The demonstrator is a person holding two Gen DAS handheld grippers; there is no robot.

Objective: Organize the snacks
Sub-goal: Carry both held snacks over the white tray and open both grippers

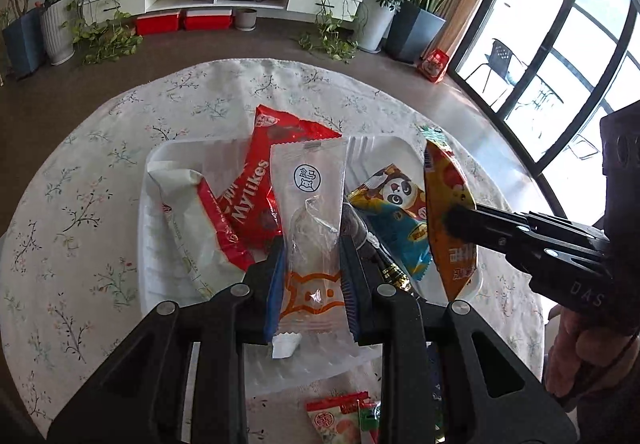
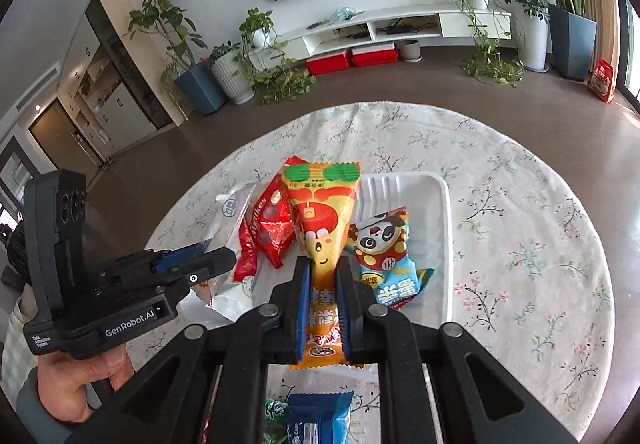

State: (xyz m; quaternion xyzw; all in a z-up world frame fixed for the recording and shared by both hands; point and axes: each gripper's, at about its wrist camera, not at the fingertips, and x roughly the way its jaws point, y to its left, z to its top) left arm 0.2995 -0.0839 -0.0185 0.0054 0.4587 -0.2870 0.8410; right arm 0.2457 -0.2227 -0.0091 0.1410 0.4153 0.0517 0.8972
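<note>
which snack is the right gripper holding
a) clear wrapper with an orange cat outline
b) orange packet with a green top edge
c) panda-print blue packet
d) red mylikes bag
b: in the right wrist view the right gripper has its fingers shut on the orange packet with a green top edge, above the white plastic tray; the clear wrapper with an orange cat outline is in the left gripper.

The tablecloth was white with pale floral sprigs; the tray white; one packet orange, another red, a third blue with a panda.
</note>
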